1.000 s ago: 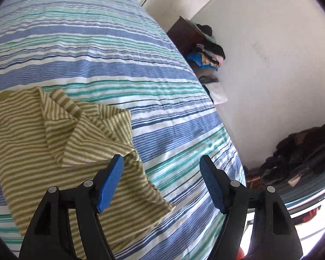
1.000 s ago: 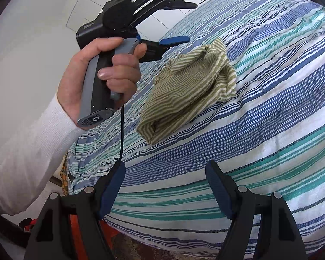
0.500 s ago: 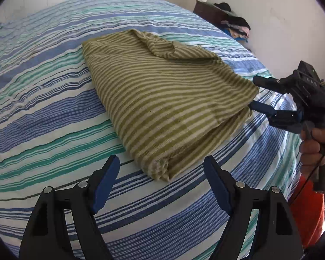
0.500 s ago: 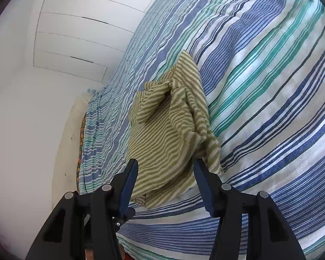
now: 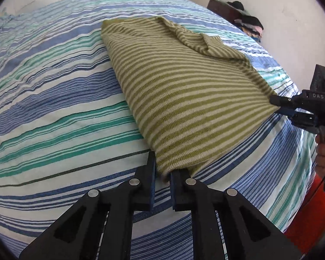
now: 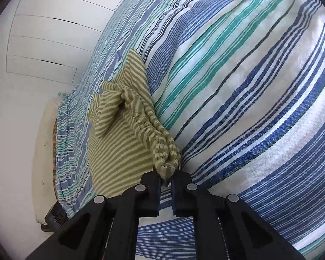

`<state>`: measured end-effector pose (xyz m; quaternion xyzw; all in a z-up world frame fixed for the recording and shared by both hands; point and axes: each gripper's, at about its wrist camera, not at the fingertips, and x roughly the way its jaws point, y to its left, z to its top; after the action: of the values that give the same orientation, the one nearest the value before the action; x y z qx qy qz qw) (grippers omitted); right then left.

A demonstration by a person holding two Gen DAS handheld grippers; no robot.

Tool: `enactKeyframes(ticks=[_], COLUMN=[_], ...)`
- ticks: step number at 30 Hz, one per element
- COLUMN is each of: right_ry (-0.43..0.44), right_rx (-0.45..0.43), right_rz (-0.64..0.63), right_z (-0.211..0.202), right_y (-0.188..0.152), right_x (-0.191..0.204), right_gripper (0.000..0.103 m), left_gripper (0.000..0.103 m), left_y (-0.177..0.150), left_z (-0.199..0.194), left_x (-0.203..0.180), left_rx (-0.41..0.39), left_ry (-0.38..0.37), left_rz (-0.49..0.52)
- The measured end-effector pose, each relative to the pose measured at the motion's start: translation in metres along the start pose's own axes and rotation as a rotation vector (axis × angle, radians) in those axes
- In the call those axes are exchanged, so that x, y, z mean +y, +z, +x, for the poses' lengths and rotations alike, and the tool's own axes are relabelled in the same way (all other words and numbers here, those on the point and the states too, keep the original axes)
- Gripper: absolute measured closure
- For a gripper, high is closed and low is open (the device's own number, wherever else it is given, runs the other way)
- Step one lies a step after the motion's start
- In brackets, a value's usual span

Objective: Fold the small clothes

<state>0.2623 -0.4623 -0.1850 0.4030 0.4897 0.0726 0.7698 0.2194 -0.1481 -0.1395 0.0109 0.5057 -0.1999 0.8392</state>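
Observation:
An olive and cream striped garment (image 5: 184, 86) lies folded on the striped bed cover (image 5: 54, 108). My left gripper (image 5: 163, 174) is shut on its near corner. My right gripper (image 6: 166, 174) is shut on another corner of the same garment (image 6: 123, 138), where the cloth bunches between the fingers. In the left wrist view the right gripper (image 5: 279, 107) shows at the garment's right corner, held by a hand. A loose flap of the garment lies crumpled along its far side.
The bed cover (image 6: 238, 86) has blue, green and white stripes. A dark cabinet with piled clothes (image 5: 247, 21) stands by the wall beyond the bed. White wardrobe doors (image 6: 49, 32) lie past the bed. An orange object (image 5: 309, 216) sits below the bed edge.
Both grippers have moved in to the garment's near corners and shut on them. They were open half a second ago.

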Motion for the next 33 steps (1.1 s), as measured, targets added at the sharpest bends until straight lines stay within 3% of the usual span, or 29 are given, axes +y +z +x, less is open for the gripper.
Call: enactKeyframes(ticks=[2,4,5,7,9,12,13,17,18,21,23,25,27,30,32,33], right_ry=[-0.103,-0.072,-0.014,0.121,0.206,0.176,0.16,0.261,0.268,0.241,0.148,0.124,0.107,0.01,-0.108,-0.118], right_rx=[-0.092,-0.144,-0.124,-0.006,0.16,0.365,0.35,-0.052,-0.114,-0.167,-0.146,-0.054,0.021,0.104,0.159,0.143], right_rz=[-0.136,-0.222,-0.249,-0.254,-0.203,-0.18,-0.165,-0.025,0.027,0.033,-0.078,-0.19,-0.316,-0.506,-0.544,-0.547], right_z=[-0.026,-0.046,-0.047,-0.027,0.02,0.109,0.124,0.082,0.068,0.034,0.02,0.016,0.016,0.024,0.04,0.037], right_y=[0.002,0.01,0.015,0.028,0.037,0.049,0.058,0.116,0.126,0.135,0.126,0.103,0.069,0.015,-0.008,-0.016], right_x=[0.024,0.052,0.066,0.091,0.103,0.103,0.1,0.074,0.065,0.054,0.063,0.073,0.082,0.075,0.063,0.061], right_gripper=[0.054,0.054,0.054,0.053,0.046,0.049,0.05,0.05,0.046,0.045,0.045,0.044,0.044,0.043,0.043,0.043], left_gripper=[0.092,0.092,0.092,0.092,0.092,0.092,0.092,0.092,0.092,0.092,0.092,0.092,0.092,0.092,0.087,0.085], left_y=[-0.003,-0.005,-0.006,-0.006,-0.007,-0.007,-0.007,-0.008,-0.009,-0.012,-0.013,-0.014,-0.013,-0.012,-0.012,-0.012], left_z=[0.0,0.001,0.002,0.004,0.003,0.003,0.003,0.002,0.003,0.003,0.002,0.0,-0.001,-0.002,-0.003,-0.004], left_x=[0.001,0.002,0.003,0.002,0.002,0.005,0.005,0.005,0.005,0.006,0.004,0.003,0.001,-0.004,-0.006,-0.007], left_rx=[-0.004,-0.015,-0.02,-0.029,-0.031,-0.025,-0.022,-0.025,-0.026,-0.031,-0.035,-0.029,-0.018,-0.003,0.008,0.016], left_ry=[-0.008,-0.017,-0.02,-0.021,-0.018,-0.026,-0.026,-0.034,-0.037,-0.046,-0.043,-0.032,-0.016,0.017,0.043,0.058], left_rz=[0.005,-0.005,-0.017,-0.032,-0.036,-0.042,-0.04,-0.038,-0.043,-0.056,-0.053,-0.05,-0.049,-0.047,-0.052,-0.053])
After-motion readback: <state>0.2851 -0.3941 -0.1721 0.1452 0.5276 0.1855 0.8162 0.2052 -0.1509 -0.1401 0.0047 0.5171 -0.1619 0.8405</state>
